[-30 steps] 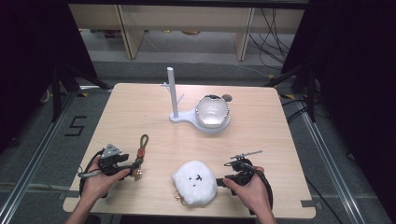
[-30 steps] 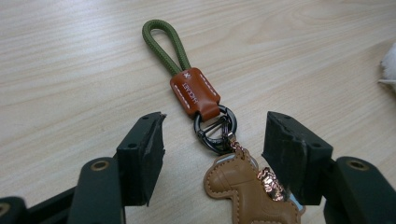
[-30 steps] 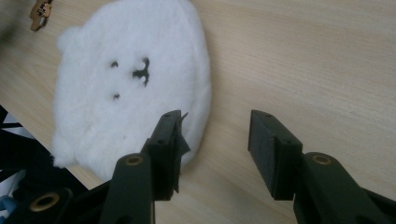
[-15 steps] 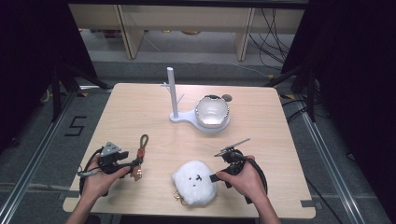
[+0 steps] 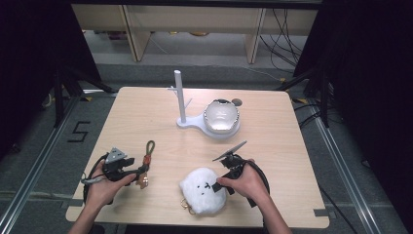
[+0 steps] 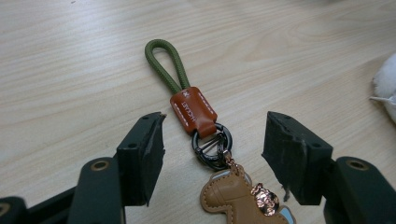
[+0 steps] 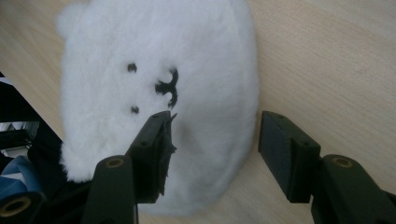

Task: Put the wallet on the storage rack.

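Two grippers (image 5: 141,171) (image 5: 214,185), jaws wide, nothing gripped: left straddled keychain (image 6: 198,126), right's just widened over plush bear (image 7: 159,93) (approach step); next, closing squarely

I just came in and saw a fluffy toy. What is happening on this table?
A person holds two grippers. The right gripper has just been opening its jaws around the edge of the fluffy white bear-face plush. The left gripper waits, jaws open around the brown leather keychain with a green cord loop lying flat on the wooden table.
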The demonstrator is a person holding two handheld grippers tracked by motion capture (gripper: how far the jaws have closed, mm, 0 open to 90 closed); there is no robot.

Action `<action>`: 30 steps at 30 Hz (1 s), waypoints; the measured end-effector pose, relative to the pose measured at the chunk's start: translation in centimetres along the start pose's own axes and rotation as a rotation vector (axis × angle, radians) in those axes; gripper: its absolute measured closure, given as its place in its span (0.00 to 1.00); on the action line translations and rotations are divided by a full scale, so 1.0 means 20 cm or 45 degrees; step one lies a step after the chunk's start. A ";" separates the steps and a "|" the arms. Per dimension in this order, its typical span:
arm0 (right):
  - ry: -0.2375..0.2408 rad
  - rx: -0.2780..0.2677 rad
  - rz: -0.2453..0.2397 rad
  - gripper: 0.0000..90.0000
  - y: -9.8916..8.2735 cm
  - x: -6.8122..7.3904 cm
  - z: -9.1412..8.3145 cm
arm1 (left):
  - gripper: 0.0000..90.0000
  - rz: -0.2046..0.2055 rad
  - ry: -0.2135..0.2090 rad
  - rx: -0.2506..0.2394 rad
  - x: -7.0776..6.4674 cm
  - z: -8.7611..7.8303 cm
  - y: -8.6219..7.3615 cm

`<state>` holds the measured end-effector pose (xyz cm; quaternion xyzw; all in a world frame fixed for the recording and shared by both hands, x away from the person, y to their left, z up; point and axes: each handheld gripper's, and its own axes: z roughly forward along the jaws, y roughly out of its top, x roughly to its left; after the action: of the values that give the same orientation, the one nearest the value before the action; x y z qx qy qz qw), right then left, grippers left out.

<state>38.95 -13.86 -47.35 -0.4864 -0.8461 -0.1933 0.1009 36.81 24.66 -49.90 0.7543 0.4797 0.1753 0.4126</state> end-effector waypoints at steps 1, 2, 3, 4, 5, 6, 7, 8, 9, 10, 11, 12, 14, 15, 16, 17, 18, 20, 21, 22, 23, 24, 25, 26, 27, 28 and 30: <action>-0.003 0.019 0.014 0.50 0.00 0.00 0.01 | 0.41 0.005 0.001 0.005 0.00 0.00 0.00; -0.012 0.020 0.008 0.50 0.01 0.00 0.02 | 0.41 0.017 0.003 0.014 0.01 0.00 0.00; -0.012 0.015 -0.029 0.51 0.01 -0.01 0.03 | 0.41 0.014 0.001 0.016 0.01 0.00 0.00; -0.012 0.022 -0.008 0.51 0.02 0.01 0.03 | 0.42 0.011 0.006 0.021 0.01 0.00 -0.01; -0.017 0.019 -0.016 0.52 0.03 0.01 0.03 | 0.42 0.009 0.004 0.022 0.01 0.00 -0.01; -0.021 0.025 -0.001 0.53 0.03 0.01 0.04 | 0.42 0.009 0.004 0.022 0.01 0.00 -0.01; -0.021 0.025 -0.001 0.53 0.03 0.01 0.04 | 0.42 0.010 0.002 0.021 0.01 0.00 -0.01; -0.024 0.024 -0.008 0.55 0.03 0.02 0.05 | 0.42 0.017 -0.002 0.021 0.01 0.00 -0.01; -0.024 0.030 -0.009 0.57 0.03 0.02 0.06 | 0.42 0.017 -0.002 0.021 0.01 0.00 -0.01; -0.024 0.030 -0.009 0.57 0.03 0.02 0.06 | 0.42 0.019 -0.004 0.027 0.01 0.00 -0.01; -0.004 0.052 -0.012 0.59 0.04 0.02 0.06 | 0.42 0.019 -0.004 0.018 0.01 0.01 -0.01; -0.012 0.052 -0.046 0.61 0.04 0.02 0.07 | 0.42 0.017 -0.002 0.019 0.01 0.01 -0.01; -0.005 0.051 -0.021 0.65 0.03 0.03 0.07 | 0.42 0.001 -0.002 0.005 0.01 0.01 -0.02; -0.005 0.051 -0.021 0.65 0.03 0.03 0.07 | 0.42 0.001 -0.002 0.005 0.01 0.01 -0.02; -0.031 0.037 -0.035 0.71 0.03 0.03 0.07 | 0.42 0.014 0.000 0.020 0.01 0.01 -0.02; -0.031 0.037 -0.035 0.71 0.03 0.03 0.07 | 0.42 0.014 0.000 0.020 0.01 0.01 -0.02; -0.007 0.058 -0.043 0.78 0.04 0.03 0.06 | 0.42 0.007 0.002 0.016 0.02 0.01 -0.02; -0.003 0.054 -0.055 0.81 0.04 0.02 0.06 | 0.42 0.007 0.005 0.014 0.02 0.01 -0.02; -0.001 0.058 -0.045 0.84 0.03 0.03 0.05 | 0.42 -0.016 0.010 -0.009 0.02 0.01 -0.03; 0.007 0.046 -0.063 0.85 0.03 0.02 0.04 | 0.42 -0.015 0.011 -0.013 0.02 0.01 -0.03; -0.010 0.021 -0.074 0.85 0.02 0.03 0.04 | 0.42 -0.015 0.011 -0.013 0.02 0.01 -0.03; 0.007 0.028 -0.075 0.86 0.02 0.03 0.04 | 0.42 -0.003 0.022 -0.006 0.03 0.01 -0.03; 0.007 0.028 -0.075 0.86 0.02 0.03 0.04 | 0.42 -0.003 0.022 -0.006 0.03 0.01 -0.03; 0.003 0.018 -0.096 0.87 0.02 0.04 0.02 | 0.42 -0.021 0.019 -0.031 0.02 0.01 -0.04; 0.003 0.018 -0.096 0.87 0.02 0.04 0.02 | 0.42 -0.021 0.019 -0.031 0.02 0.01 -0.04; 0.013 -0.018 -0.148 0.87 0.02 0.04 -0.01 | 0.42 -0.021 0.020 -0.033 0.02 0.01 -0.03; 0.011 -0.018 -0.157 0.87 0.02 0.04 -0.03 | 0.42 -0.019 0.018 -0.028 0.02 0.01 -0.03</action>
<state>38.83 -13.27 -46.49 -0.4332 -0.8727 -0.2071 0.0889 36.76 25.15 -50.57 0.7447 0.4864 0.1828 0.4187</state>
